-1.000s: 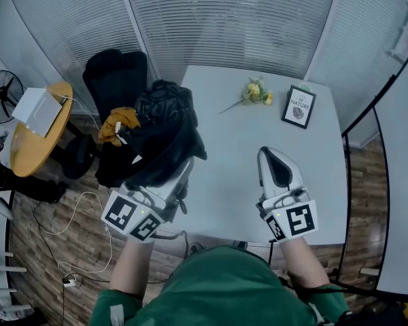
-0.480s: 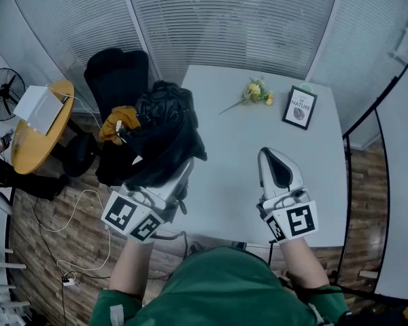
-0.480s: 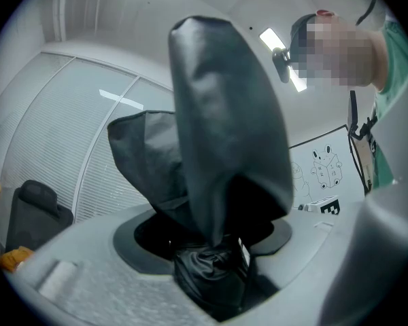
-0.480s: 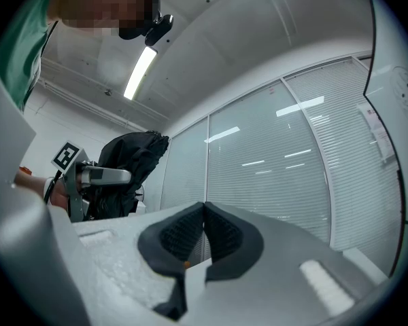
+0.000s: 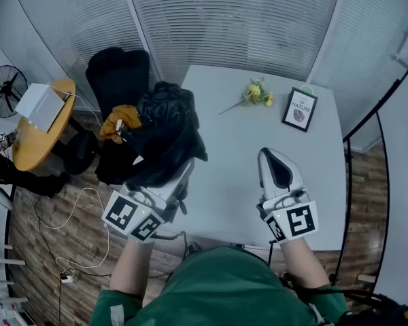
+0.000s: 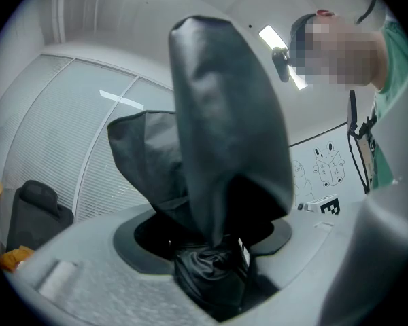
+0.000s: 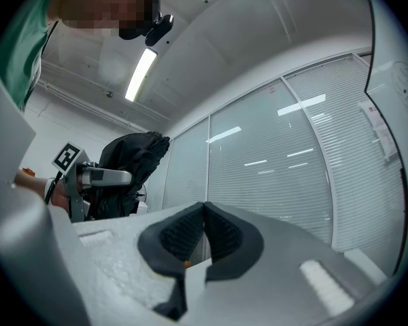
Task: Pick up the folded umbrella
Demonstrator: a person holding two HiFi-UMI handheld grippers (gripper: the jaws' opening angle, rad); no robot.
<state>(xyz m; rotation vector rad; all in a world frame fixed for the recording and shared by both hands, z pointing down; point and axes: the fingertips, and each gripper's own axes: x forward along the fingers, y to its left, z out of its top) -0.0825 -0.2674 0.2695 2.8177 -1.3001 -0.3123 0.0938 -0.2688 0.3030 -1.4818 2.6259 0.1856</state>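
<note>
Black, glossy fabric: the folded umbrella (image 5: 164, 124) is a loose, crumpled bundle, not strapped tight, with creased panels flopping to both sides. It sits over the left edge of the desk (image 5: 238, 161), toward the near corner, with part of it overhanging past that edge. From above I can't tell whether its underside touches the desk.

My left hand-held gripper (image 5: 180, 178) is clamped on it. In the left gripper view the jaws stand wide with the bunched base of the fabric packed between them, and one tall fold (image 6: 224, 134) rises straight up from the grip. A second flap spreads to the left behind it.

My right hand-held gripper (image 5: 277, 165) hangs over the desk's near edge on the right side, well apart from the umbrella. Its jaws are pressed together with nothing between the ribbed pads (image 7: 183, 233).

Far right corner of the desk: a small framed print (image 5: 299, 107), upright. Just left of it, a sprig of yellow flowers (image 5: 255, 92) lies flat.

Off the desk to the left: a dark chair (image 5: 115, 73) with a yellow cloth (image 5: 119, 122) on it. Beyond that is a round wooden table (image 5: 37, 141) carrying a white box (image 5: 39, 107); contents not visible. A fan (image 5: 3, 90) stands beside it.
</note>
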